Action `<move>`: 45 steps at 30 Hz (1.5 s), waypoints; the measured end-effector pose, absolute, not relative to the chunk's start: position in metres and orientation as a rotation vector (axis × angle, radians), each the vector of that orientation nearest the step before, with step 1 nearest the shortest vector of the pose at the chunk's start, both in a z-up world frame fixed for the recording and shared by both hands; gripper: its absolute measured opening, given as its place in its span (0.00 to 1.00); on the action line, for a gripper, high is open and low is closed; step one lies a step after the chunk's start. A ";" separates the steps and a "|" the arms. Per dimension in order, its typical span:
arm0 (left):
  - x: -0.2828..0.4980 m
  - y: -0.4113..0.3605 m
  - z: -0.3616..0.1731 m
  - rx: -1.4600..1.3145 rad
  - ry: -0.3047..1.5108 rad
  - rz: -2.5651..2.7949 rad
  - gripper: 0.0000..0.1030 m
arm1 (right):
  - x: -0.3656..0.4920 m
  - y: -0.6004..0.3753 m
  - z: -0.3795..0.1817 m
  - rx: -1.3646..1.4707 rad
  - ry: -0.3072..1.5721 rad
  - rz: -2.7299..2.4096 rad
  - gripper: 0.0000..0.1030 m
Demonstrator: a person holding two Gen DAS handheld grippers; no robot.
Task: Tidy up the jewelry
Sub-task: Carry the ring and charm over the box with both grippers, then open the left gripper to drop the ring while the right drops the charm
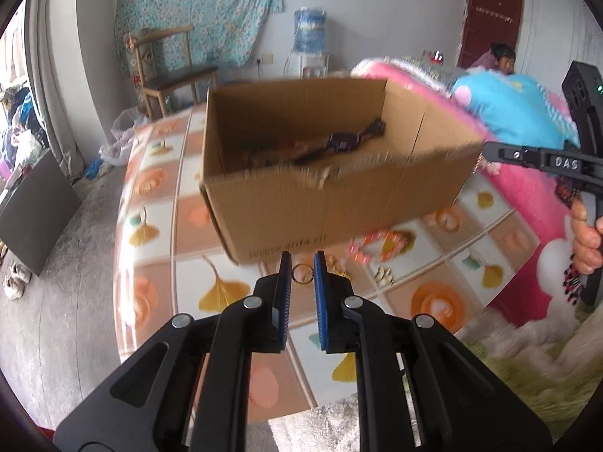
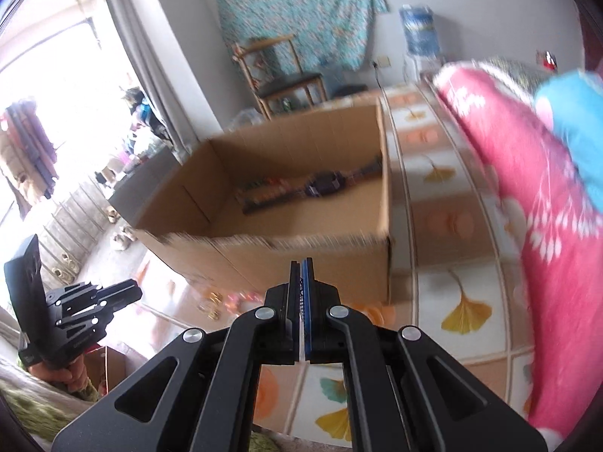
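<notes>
The left gripper (image 1: 302, 263) is pinching a small gold ring (image 1: 302, 274) between its blue pads, just before the open brown cardboard box (image 1: 331, 173) ahead, while the right gripper (image 2: 301, 267) is riding clamped flat together.

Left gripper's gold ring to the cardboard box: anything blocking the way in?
Only the open brown cardboard box's near wall. The small gold ring, clamped in the left gripper, sits below that torn rim, so it must go over it. Nothing else visible between them.

open-topped cardboard box (image 1: 331, 196) blocking ahead, room above
</notes>
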State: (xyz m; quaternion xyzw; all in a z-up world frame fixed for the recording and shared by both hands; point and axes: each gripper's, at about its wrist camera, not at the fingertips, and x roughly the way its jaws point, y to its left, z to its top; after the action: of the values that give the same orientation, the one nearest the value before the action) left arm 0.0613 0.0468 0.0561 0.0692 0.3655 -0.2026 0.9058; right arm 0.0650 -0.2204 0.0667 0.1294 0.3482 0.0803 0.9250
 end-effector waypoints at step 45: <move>0.288 -0.045 0.045 -0.114 1.167 -0.653 0.40 | 0.268 -0.239 0.063 0.222 1.033 0.232 0.04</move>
State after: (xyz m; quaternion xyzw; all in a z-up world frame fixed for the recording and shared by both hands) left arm 0.2881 -0.0448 0.0446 -0.0528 0.5407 -0.3026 0.7831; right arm 0.2679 -0.2389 0.0635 0.1058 0.4918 0.1106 0.8571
